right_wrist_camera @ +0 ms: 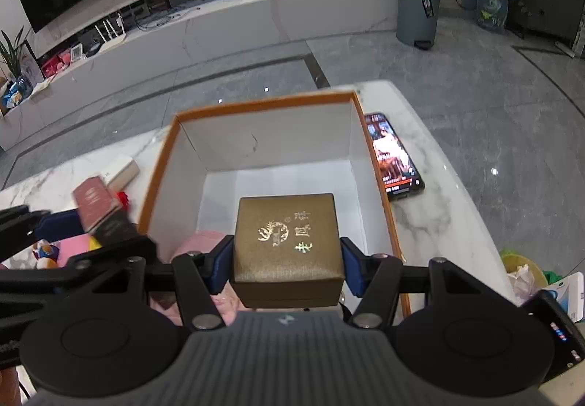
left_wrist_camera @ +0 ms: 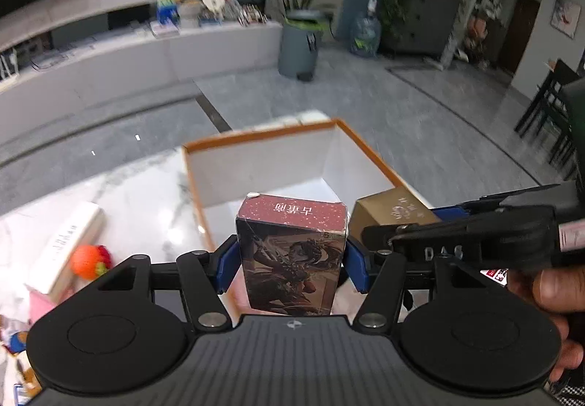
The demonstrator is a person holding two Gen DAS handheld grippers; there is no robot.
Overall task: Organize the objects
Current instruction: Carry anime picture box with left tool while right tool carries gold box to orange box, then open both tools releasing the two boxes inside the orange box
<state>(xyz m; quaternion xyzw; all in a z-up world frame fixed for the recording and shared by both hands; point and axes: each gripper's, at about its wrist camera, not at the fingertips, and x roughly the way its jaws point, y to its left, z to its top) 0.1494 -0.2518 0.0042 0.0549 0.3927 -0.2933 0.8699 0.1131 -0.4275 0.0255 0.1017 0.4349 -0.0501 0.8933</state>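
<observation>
My left gripper (left_wrist_camera: 290, 265) is shut on a dark red card box (left_wrist_camera: 290, 252) with a printed figure, held above the near left edge of the orange-rimmed white storage box (left_wrist_camera: 256, 164). My right gripper (right_wrist_camera: 287, 263) is shut on a gold-brown jewellery box (right_wrist_camera: 287, 245) with gold lettering, held over the open storage box (right_wrist_camera: 278, 139). The gold box also shows in the left wrist view (left_wrist_camera: 393, 214), the red box in the right wrist view (right_wrist_camera: 100, 208). A pink thing (right_wrist_camera: 199, 241) lies inside the storage box below the gold box.
A phone (right_wrist_camera: 393, 157) with a lit screen lies right of the storage box on the marble table (right_wrist_camera: 438, 194). A beige flat box (left_wrist_camera: 69, 241), an orange toy (left_wrist_camera: 89, 261) and pink items lie to the left. A green basket (right_wrist_camera: 521, 270) sits at the right.
</observation>
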